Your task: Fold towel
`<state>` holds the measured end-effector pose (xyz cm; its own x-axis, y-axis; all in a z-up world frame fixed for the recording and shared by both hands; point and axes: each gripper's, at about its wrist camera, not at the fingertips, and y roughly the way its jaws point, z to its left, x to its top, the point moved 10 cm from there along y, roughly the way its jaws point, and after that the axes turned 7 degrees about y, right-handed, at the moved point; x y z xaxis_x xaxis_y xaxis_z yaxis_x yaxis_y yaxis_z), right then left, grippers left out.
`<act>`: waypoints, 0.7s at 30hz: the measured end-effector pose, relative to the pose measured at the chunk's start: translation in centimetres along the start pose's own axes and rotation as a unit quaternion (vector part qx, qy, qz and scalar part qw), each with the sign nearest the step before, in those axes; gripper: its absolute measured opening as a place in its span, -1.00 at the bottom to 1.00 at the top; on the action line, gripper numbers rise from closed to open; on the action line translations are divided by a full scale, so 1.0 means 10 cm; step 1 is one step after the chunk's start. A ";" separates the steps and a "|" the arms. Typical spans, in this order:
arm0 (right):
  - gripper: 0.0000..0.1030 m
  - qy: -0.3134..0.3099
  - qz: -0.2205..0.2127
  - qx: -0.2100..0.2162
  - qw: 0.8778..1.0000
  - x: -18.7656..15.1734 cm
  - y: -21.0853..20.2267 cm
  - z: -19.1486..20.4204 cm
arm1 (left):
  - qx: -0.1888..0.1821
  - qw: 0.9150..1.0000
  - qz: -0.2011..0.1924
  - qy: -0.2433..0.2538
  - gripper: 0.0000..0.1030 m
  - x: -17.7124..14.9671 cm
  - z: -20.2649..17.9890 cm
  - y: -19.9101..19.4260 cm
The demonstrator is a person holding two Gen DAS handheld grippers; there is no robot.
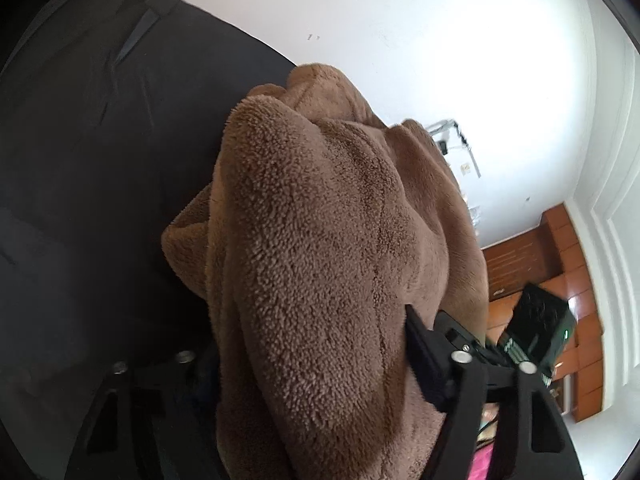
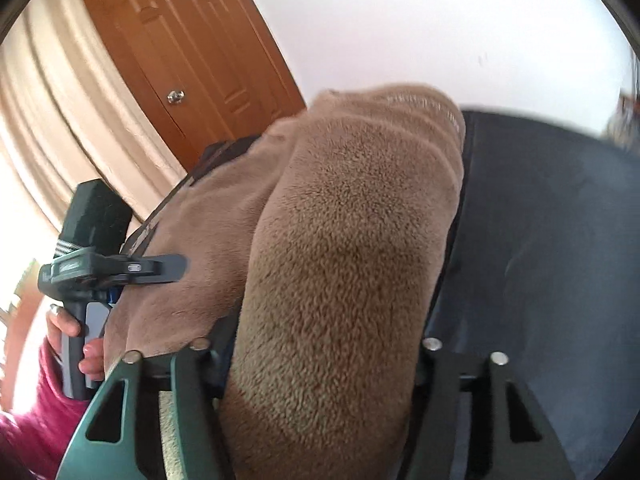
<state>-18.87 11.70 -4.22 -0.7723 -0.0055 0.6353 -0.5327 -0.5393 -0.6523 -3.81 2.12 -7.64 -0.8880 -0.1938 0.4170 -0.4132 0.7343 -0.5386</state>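
The brown towel (image 1: 320,248) hangs bunched between both grippers, lifted above a dark surface (image 1: 100,160) (whether that is a counter cannot be told); the left gripper (image 1: 320,380) has its jaws clenched on a thick fold of pile, which spills over and hides most of the left finger; the right gripper (image 2: 320,360) likewise grips a plush roll that fills the gap between its jaws. In the right wrist view a hand (image 2: 76,340) with a magenta sleeve (image 2: 32,420) holds the other gripper's handle, before a wooden door (image 2: 188,48).
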 end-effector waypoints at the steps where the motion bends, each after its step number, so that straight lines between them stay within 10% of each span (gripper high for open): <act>1: 0.09 -0.004 -0.013 0.000 1.000 0.02 -0.05 0.05 | -0.003 1.000 -0.004 -0.004 0.30 0.02 0.00 -0.02; 10: 0.06 -0.014 -0.077 -0.002 0.997 -0.01 -0.74 0.09 | 0.014 0.998 0.008 0.061 0.21 -0.13 -0.77 0.24; 21: 0.06 0.059 -0.149 -0.067 0.985 -0.17 -2.11 -1.12 | -0.017 0.987 0.079 0.140 0.21 -0.39 -2.24 1.52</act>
<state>-10.21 32.55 3.85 -0.6060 0.2390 0.7588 -0.7762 -0.3864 -0.4982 -2.07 28.66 -1.05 -0.8482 0.1097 0.5182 -0.2621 0.7633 -0.5905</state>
